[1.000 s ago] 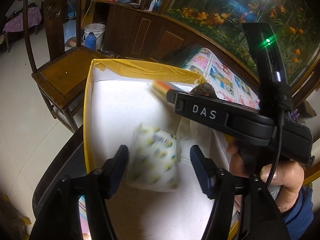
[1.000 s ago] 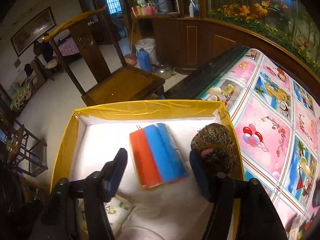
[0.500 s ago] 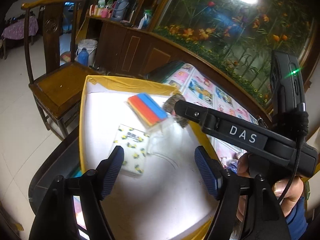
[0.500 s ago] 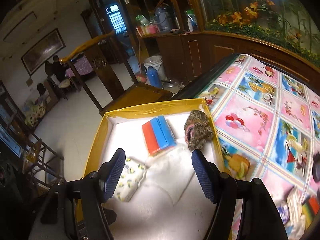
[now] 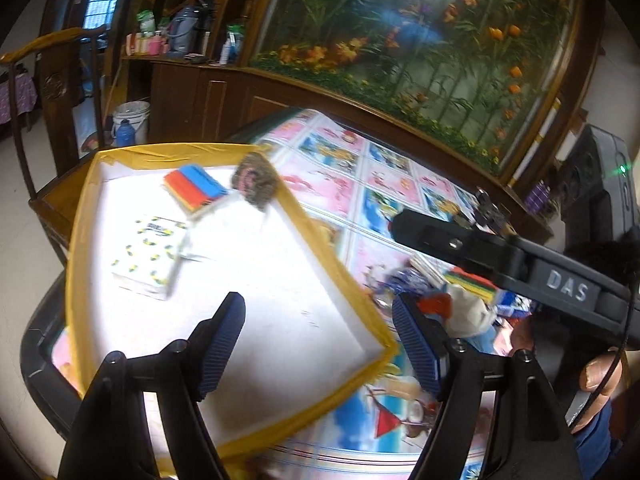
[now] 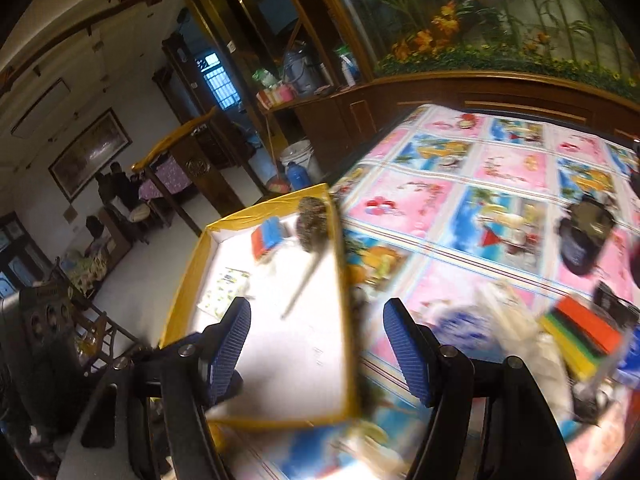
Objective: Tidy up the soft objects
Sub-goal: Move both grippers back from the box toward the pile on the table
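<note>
A yellow-rimmed white box (image 5: pixel 80 220) (image 6: pixel 184 288) holds a red-and-blue sponge pack (image 5: pixel 196 190) (image 6: pixel 268 236), a brown fuzzy item (image 5: pixel 254 178) (image 6: pixel 314 224) and a tissue pack with yellow dots (image 5: pixel 150 256) (image 6: pixel 224 290). My left gripper (image 5: pixel 320 344) hovers open over the box's near right corner, empty. Straddling the box's right rim, my right gripper (image 6: pixel 318 350) is open and empty too. On the cloth to the right lies a pile with a striped multi-colour sponge pack (image 5: pixel 472 284) (image 6: pixel 580 336) and a white bag (image 6: pixel 520 328).
The table wears a pink-and-blue cartoon cloth (image 5: pixel 380 184) (image 6: pixel 440 200). A dark pouch (image 6: pixel 584 236) lies further back on it. A wooden chair (image 5: pixel 52 80) stands beyond the box. The right gripper's black housing (image 5: pixel 520 268) crosses the left wrist view, held by a hand.
Both grippers have drawn back from inside the box and swung right toward the table. The tissue pack that lay between my left fingers now rests farther off in the box.
</note>
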### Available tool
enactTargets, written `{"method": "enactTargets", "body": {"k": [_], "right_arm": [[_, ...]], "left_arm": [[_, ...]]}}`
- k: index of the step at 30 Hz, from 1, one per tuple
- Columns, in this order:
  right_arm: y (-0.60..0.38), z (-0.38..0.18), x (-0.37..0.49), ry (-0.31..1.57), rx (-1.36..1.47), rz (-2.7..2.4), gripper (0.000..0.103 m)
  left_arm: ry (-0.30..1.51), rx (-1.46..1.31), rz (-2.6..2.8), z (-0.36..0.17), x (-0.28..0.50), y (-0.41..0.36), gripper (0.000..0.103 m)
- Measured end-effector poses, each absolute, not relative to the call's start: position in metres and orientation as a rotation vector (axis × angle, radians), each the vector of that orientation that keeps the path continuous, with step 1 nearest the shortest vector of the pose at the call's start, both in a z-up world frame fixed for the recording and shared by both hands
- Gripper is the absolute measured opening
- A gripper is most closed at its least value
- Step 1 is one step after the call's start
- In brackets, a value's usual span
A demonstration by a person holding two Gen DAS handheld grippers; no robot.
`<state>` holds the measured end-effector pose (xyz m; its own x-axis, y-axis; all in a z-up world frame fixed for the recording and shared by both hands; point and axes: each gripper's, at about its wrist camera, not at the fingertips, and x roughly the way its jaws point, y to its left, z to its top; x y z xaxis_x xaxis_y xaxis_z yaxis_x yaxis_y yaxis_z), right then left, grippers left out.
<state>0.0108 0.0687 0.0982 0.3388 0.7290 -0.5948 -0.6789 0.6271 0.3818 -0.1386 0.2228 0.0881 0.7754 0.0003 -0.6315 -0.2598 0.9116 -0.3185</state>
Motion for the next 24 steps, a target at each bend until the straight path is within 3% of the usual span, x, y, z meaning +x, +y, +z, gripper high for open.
{"method": "enactTargets", "body": {"k": [11, 18, 19, 20, 22, 24], "right_arm": [[-0.153, 0.076, 0.024, 0.709, 0.282, 0.592, 0.073], [-0.185, 0.069, 0.039, 0.757, 0.471, 0.560, 0.073], [-0.184, 0.071, 0.038, 0.750, 0.466, 0.556, 0.073], [-0.183, 0.073, 0.037, 0.744, 0.461, 0.557, 0.073], [-0.189, 0.071, 0.033, 0.744, 0.464, 0.571, 0.073], [-0.189, 0.069, 0.032, 0.752, 0.472, 0.587, 0.073]], "left_arm": [[0.761, -0.290, -0.025, 0.069, -0.105, 0.132, 0.077], [0.808, -0.179, -0.031, 0.055, -0.062, 0.098, 0.077], [0.823, -0.158, -0.013, 0.052, -0.055, 0.096, 0.074], [0.836, -0.142, 0.003, 0.049, -0.048, 0.094, 0.061], [0.869, -0.119, 0.009, 0.043, -0.033, 0.090, 0.049], [0.893, -0.115, 0.048, 0.036, -0.022, 0.092, 0.049]]}}
